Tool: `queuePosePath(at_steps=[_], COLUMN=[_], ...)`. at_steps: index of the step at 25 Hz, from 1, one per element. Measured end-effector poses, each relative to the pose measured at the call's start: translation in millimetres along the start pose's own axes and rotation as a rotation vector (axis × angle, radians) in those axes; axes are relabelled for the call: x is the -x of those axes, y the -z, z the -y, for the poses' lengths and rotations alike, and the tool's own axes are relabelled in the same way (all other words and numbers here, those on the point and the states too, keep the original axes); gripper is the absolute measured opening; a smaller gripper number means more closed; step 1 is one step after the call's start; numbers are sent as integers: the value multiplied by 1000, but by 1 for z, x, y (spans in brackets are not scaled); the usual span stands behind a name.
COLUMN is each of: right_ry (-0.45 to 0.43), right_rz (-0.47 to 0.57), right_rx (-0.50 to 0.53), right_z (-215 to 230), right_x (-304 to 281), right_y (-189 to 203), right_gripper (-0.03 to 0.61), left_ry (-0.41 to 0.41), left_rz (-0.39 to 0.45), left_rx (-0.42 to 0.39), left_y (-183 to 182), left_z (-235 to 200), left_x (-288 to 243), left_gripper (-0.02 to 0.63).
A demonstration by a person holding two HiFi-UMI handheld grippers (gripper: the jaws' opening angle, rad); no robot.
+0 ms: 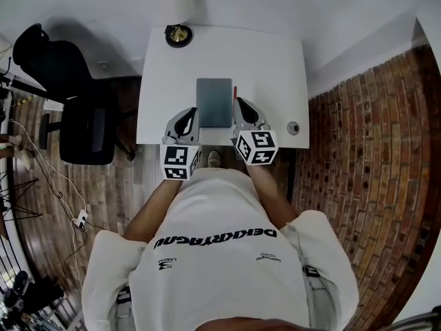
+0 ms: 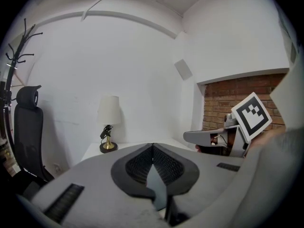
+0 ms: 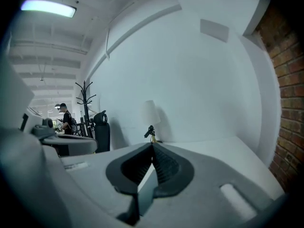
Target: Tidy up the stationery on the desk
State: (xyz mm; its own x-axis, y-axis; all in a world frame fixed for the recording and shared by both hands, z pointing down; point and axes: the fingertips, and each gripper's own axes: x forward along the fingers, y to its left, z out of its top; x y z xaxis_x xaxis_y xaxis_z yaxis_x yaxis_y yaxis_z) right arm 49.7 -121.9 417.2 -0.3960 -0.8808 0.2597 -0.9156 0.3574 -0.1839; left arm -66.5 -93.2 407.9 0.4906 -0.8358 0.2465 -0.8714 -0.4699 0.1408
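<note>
A grey-green notebook (image 1: 214, 102) lies flat near the front middle of the white desk (image 1: 269, 67). A thin red thing, perhaps a pen (image 1: 235, 92), lies along the notebook's right edge. My left gripper (image 1: 189, 114) hovers at the notebook's front left corner and my right gripper (image 1: 241, 105) at its front right side. Both point level toward the back wall. In the left gripper view the left gripper (image 2: 152, 146) has its pads together with nothing between them. The right gripper (image 3: 152, 145) is shut and empty in its own view too. A grey-blue sliver of notebook (image 2: 155, 179) shows below the left jaws.
A lamp with a brass base (image 1: 178, 35) stands at the desk's back left corner. A small round object (image 1: 293, 127) sits near the front right corner. A black office chair (image 1: 83, 116) stands left of the desk, beyond it a coat stand (image 2: 19, 56). A person (image 3: 64, 119) stands far off.
</note>
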Motion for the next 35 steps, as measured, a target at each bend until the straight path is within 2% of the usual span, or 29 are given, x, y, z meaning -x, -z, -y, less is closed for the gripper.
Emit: queuePosePath(at_steps=[12, 35], right_ry=[-34, -39], right_rz=[65, 76], right_rx=[34, 30], right_z=[-21, -24], right_x=[21, 28], right_y=[-10, -10], right_gripper=[-3, -3], left_ry=[21, 3], left_rz=[27, 41], left_rx=[-25, -33], left_y=[-7, -7], left_z=[15, 15], left_x=[0, 8], left_gripper=[-2, -2])
